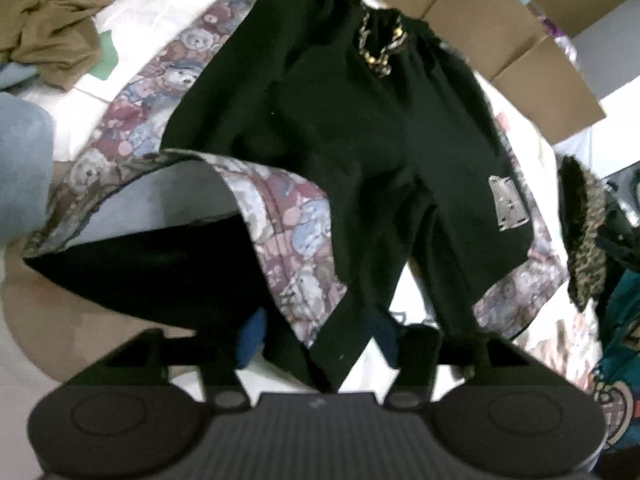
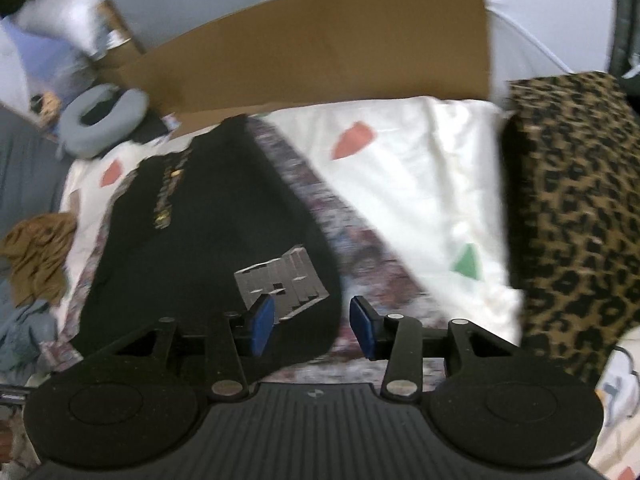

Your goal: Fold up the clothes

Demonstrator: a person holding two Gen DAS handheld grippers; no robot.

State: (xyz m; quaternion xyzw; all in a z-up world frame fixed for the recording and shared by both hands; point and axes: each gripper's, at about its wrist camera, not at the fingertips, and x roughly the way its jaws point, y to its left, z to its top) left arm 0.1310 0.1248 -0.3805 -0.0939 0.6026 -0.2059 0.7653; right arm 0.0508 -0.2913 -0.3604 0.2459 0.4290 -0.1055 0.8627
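Note:
Black trousers [image 1: 340, 140] with teddy-bear print side panels lie spread on a white sheet [image 1: 160, 8], waistband and drawstring [image 1: 380, 44] at the far end. One leg's hem gapes toward the camera, showing its grey lining. My left gripper [image 1: 318, 334] is open, its blue pads wide apart, with that leg's black cloth lying between the fingers. In the right wrist view the trousers [image 2: 200, 240] run away to the left. My right gripper [image 2: 312, 324] is open and holds nothing. It hovers just over the other leg, beside a grey patch [image 2: 280, 280].
A leopard-print garment [image 2: 572, 220] lies to the right on the sheet [image 2: 420, 180]. A cardboard box [image 2: 320, 52] stands behind the bed. A brown garment [image 1: 52, 20] is bunched at the far left, and a grey neck pillow [image 2: 100, 120] lies near the box. Teal clothing [image 1: 624, 320] is at the right edge.

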